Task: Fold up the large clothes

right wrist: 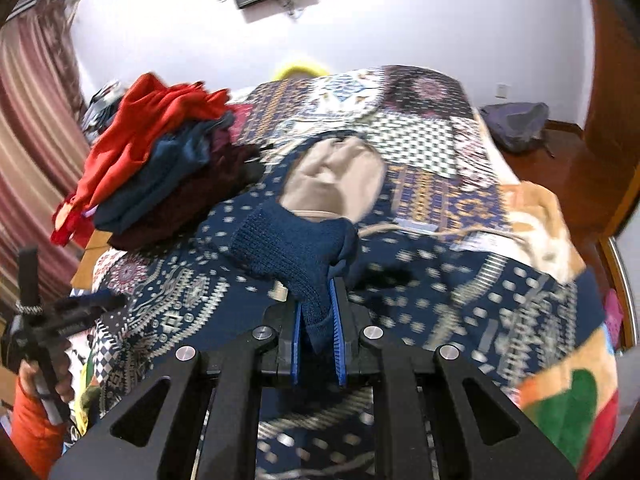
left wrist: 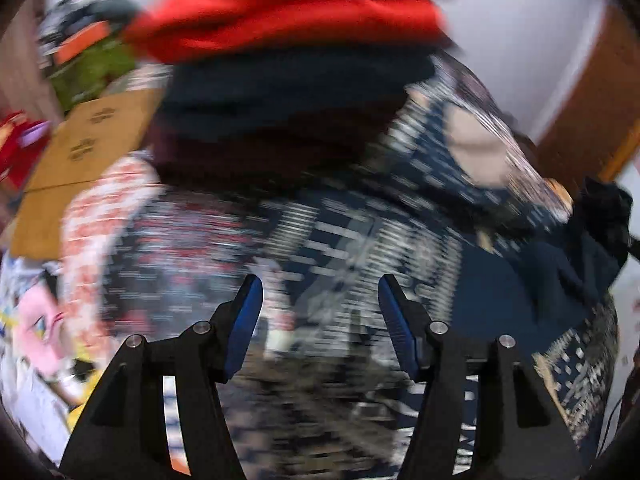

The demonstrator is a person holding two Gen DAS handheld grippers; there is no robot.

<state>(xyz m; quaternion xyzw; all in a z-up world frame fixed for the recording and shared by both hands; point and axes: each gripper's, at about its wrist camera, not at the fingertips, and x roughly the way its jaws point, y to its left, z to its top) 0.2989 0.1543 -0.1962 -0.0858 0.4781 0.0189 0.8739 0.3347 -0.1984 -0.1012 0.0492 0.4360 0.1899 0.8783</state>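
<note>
A navy garment (right wrist: 420, 280) with pale dots and bands lies spread on the bed, its beige-lined hood (right wrist: 332, 176) open toward the far end. My right gripper (right wrist: 318, 300) is shut on the garment's dark blue knit cuff (right wrist: 288, 248), which is lifted off the bed and bunched. In the blurred left wrist view, my left gripper (left wrist: 319, 284) hovers open above the same garment (left wrist: 360, 232), nothing between its blue pads (left wrist: 244, 320). The right wrist view shows the left gripper (right wrist: 92, 304) low at the left, held by a hand (right wrist: 44, 376) in an orange sleeve.
A pile of folded clothes (right wrist: 160, 168), red over blue over maroon, sits at the bed's left side. A patterned blanket (right wrist: 420, 136) covers the bed. Cardboard (left wrist: 80, 160) lies left of the bed, a curtain (right wrist: 32, 120) hangs beyond it, and a grey bag (right wrist: 516, 124) lies on the floor at right.
</note>
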